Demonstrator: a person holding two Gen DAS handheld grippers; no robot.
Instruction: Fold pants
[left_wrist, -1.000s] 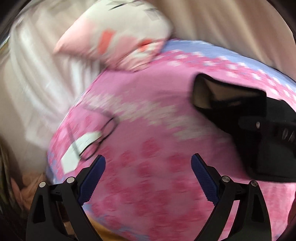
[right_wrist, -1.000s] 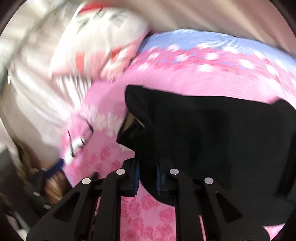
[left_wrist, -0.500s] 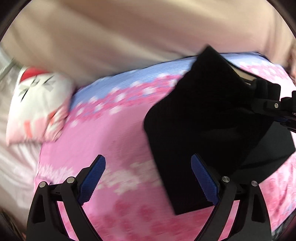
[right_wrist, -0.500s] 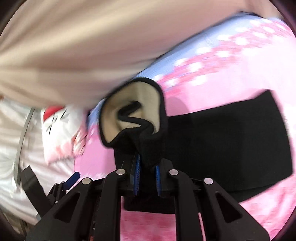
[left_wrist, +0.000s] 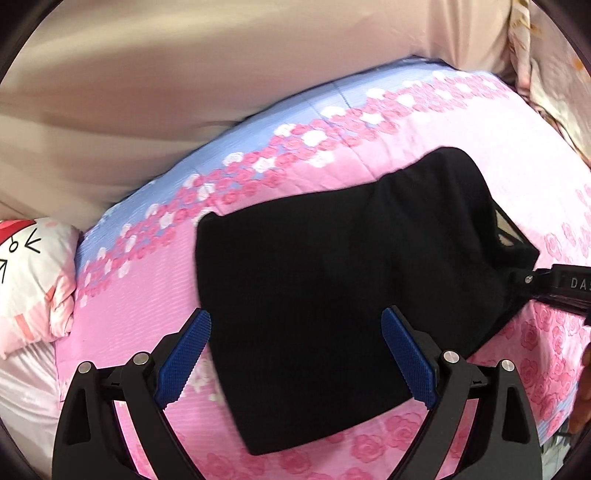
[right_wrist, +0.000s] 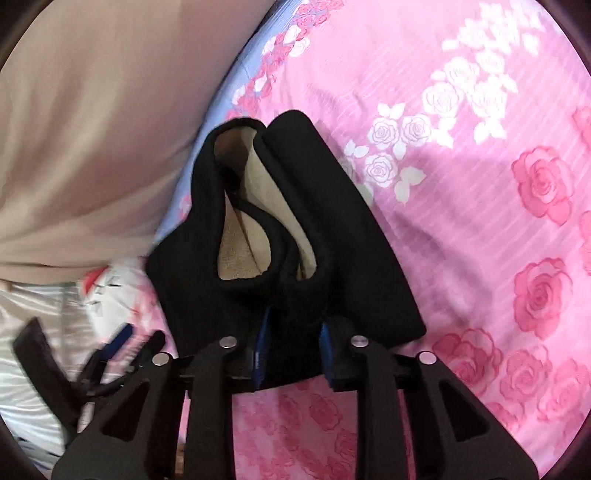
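Note:
The black pants (left_wrist: 332, 266), lined in beige fleece, lie folded on the pink rose bedspread (left_wrist: 424, 125). My left gripper (left_wrist: 295, 362) hovers open just above their near edge, with nothing pinched between its blue pads. At the right edge of that view my right gripper (left_wrist: 530, 279) holds the pants' far end. In the right wrist view the bunched waistband (right_wrist: 258, 229) fills the gap of the right gripper (right_wrist: 293, 354); its jaws are opening, and the pads still touch the cloth. The left gripper (right_wrist: 118, 347) shows blurred at the lower left.
A white and pink cartoon pillow (left_wrist: 29, 273) lies at the left end of the bed. A beige curtain (left_wrist: 184, 92) hangs behind the bed's far side. A pale floral cloth (left_wrist: 546, 74) sits at the upper right. Bare bedspread (right_wrist: 480, 184) stretches right of the pants.
Both grippers swung across the bed away from the pillow. The right one carried the pants' end over and lowered it; its jaws now stand wider. The left stayed open, now over the pants.

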